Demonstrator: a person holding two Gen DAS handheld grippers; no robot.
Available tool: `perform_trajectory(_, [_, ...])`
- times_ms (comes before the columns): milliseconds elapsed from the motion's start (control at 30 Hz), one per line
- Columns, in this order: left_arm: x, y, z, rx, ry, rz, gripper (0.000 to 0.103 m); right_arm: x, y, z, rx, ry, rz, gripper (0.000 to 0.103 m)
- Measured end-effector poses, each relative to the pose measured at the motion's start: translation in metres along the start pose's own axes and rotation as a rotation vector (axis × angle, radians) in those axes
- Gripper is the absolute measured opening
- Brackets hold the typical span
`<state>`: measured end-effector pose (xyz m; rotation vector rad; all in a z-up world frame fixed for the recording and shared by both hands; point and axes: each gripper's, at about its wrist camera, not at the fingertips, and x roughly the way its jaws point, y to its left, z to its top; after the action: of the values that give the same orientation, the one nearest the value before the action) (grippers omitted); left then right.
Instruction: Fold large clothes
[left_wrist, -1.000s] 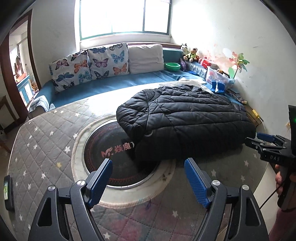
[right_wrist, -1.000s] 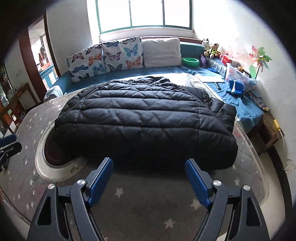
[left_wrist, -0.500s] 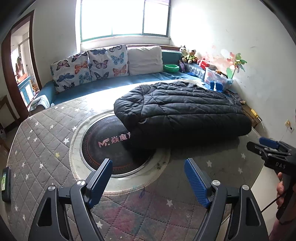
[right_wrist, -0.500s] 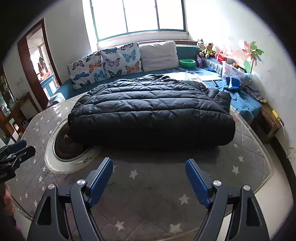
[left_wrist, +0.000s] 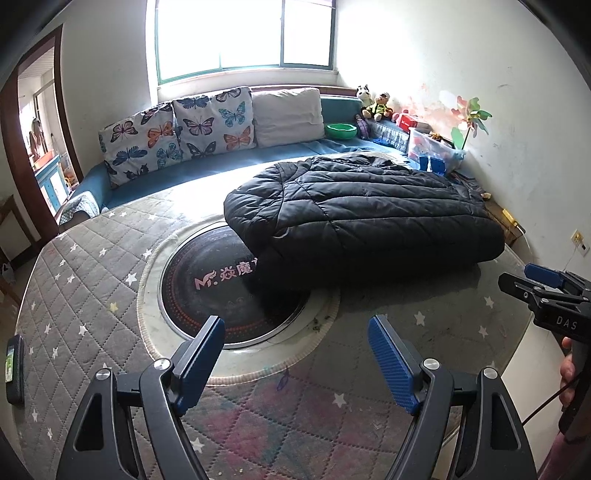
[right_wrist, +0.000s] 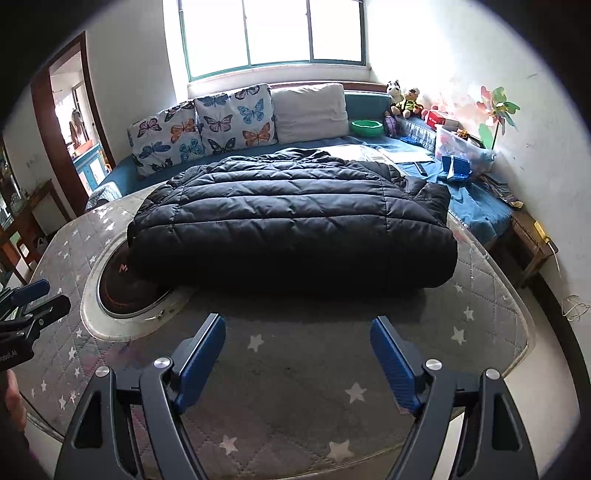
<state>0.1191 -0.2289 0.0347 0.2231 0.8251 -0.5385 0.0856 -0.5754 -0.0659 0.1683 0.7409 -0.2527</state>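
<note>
A black quilted puffer jacket (left_wrist: 365, 218) lies folded in a thick rectangle on the round table's grey star-patterned cover (left_wrist: 85, 280); it also shows in the right wrist view (right_wrist: 291, 225). Its left end overlaps the dark round centre plate (left_wrist: 214, 291). My left gripper (left_wrist: 297, 356) is open and empty, held back from the jacket over the near part of the table. My right gripper (right_wrist: 298, 356) is open and empty, in front of the jacket's near edge. The right gripper also shows at the right edge of the left wrist view (left_wrist: 543, 291).
A blue sofa (left_wrist: 207, 173) with butterfly cushions (left_wrist: 177, 133) and a white pillow curves behind the table. Toys, a green bowl (left_wrist: 341, 130) and a plastic box (left_wrist: 436, 147) line the right side. A phone (left_wrist: 14, 369) lies at the table's left edge. A doorway is at left.
Both grippers have pulled back and up from the jacket, which now looks smaller and farther. The jacket lies still. Both grippers stay open.
</note>
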Motion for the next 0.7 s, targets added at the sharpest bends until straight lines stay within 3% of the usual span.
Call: perform_trajectory(700, [0.0034,-0.0035,-0.0029,0.017,-0.001,0.005,0.085,-0.0016,0.0035,0.0022,-0.012,-0.003,0.015,0.088])
